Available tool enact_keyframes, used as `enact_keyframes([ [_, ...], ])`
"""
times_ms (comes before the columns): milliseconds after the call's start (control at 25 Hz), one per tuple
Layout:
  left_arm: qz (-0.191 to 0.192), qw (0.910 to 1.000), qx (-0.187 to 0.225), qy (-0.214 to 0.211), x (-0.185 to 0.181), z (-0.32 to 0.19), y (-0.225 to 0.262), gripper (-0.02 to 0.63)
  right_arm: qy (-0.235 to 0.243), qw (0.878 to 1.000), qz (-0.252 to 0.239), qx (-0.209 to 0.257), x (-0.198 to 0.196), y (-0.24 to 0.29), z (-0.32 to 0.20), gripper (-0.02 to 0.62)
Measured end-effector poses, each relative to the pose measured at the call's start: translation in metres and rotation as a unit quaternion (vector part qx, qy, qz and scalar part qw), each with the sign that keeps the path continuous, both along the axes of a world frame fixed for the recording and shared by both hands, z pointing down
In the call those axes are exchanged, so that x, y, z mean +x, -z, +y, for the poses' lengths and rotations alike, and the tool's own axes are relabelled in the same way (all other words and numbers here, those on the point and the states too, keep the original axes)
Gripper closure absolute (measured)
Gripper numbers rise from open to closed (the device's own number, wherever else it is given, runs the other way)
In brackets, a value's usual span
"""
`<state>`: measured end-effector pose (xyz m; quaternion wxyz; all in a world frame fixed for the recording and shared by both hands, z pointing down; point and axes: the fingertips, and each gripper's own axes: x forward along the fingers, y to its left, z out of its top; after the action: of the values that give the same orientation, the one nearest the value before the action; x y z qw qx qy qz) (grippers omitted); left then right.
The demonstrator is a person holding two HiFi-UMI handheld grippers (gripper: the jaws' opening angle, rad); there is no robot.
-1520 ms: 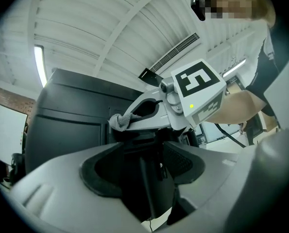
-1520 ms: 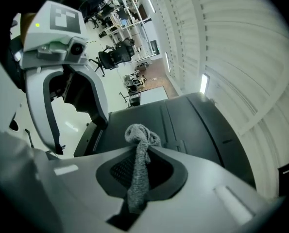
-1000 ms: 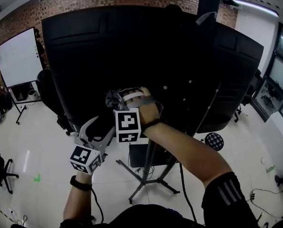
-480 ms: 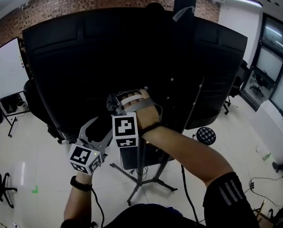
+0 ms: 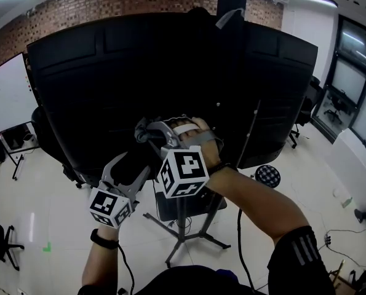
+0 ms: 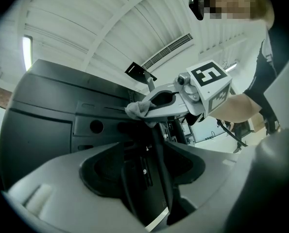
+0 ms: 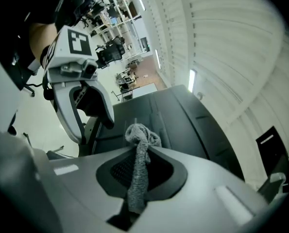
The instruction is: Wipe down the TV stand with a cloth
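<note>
A big black TV (image 5: 109,72) shows its back, carried on a black stand whose splayed legs (image 5: 183,238) rest on the floor. My right gripper (image 5: 149,131) is shut on a grey cloth (image 5: 143,129) and holds it against the TV's back, just above the stand's column. The cloth (image 7: 140,144) hangs bunched out of the shut jaws in the right gripper view. My left gripper (image 5: 133,163) sits lower left, its jaws closed round the black column (image 6: 146,178). From the left gripper view, the cloth (image 6: 137,109) and right gripper (image 6: 151,105) are above.
A whiteboard (image 5: 4,97) stands at the far left beside a black chair (image 5: 44,128). A patterned round stool (image 5: 267,175) is right of the stand. Cables (image 5: 336,238) trail over the pale floor at the right. A white cabinet (image 5: 355,165) stands further right.
My right gripper has rolled so its marker cube faces the camera, and the hand has shifted slightly right. The left gripper has kept its place on the stand.
</note>
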<state>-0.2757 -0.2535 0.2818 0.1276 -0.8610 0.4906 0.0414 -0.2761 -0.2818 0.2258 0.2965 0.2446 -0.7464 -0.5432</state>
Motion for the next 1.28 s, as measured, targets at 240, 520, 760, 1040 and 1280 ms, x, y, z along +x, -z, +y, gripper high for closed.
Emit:
enact_keyframes([
  [240,-0.006,0.9998,0.017,-0.006,0.021,0.007,0.018,0.328,0.008,0.998,-0.07,-0.002,0.043,0.049,0.005,0.574],
  [520,-0.015,0.9993,0.033,-0.007,0.052,0.005,0.045,0.328,0.023,0.997,-0.073,-0.001,0.071,0.087,-0.005,0.574],
  [760,-0.018,0.9995,0.026,-0.002,0.066,-0.007,0.045,0.328,0.059,0.997,-0.05,-0.002,0.08,0.083,-0.019,0.574],
  [1040,-0.017,0.9997,0.002,0.018,0.074,-0.004,0.025,0.328,0.075,0.994,-0.077,0.018,0.102,0.074,-0.021,0.574],
  [1280,-0.02,0.9991,-0.014,0.034,0.081,0.003,0.012,0.328,0.086,0.993,-0.08,0.032,0.112,0.052,-0.022,0.575],
])
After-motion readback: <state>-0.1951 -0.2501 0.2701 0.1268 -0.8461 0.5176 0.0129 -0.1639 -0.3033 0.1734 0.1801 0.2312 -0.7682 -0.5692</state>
